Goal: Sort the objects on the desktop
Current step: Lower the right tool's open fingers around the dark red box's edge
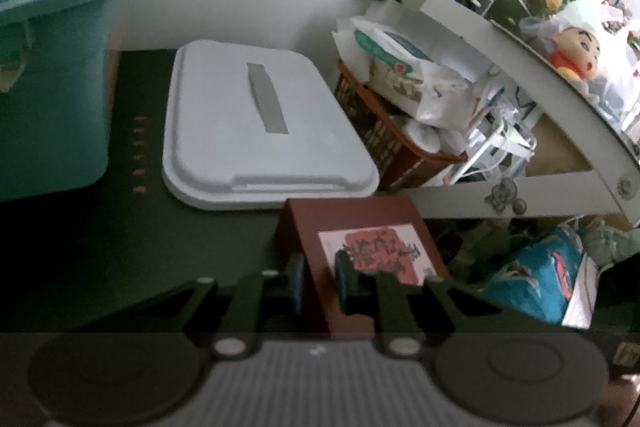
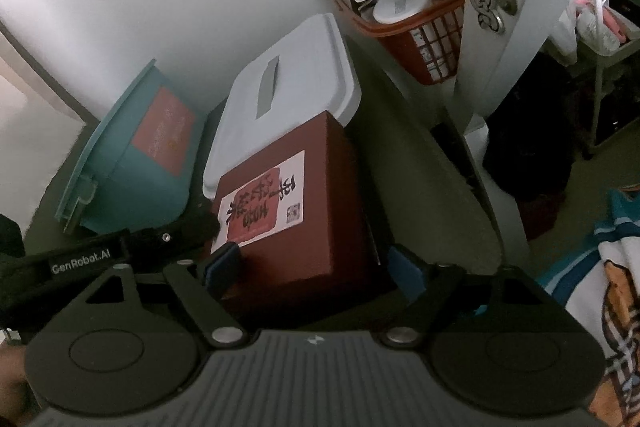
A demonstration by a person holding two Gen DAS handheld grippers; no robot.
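Left gripper fingers clamped on near edge of dark red box, box tilted above dark bench. Right gripper fingers spread wide either side of same box, contact unclear. Behind: white lidded bin, teal tub, orange basket by wall.

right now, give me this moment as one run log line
left gripper: shut on dark red cardboard box | right gripper: open, straddling box | white plastic lid: behind box | teal plastic bin: left
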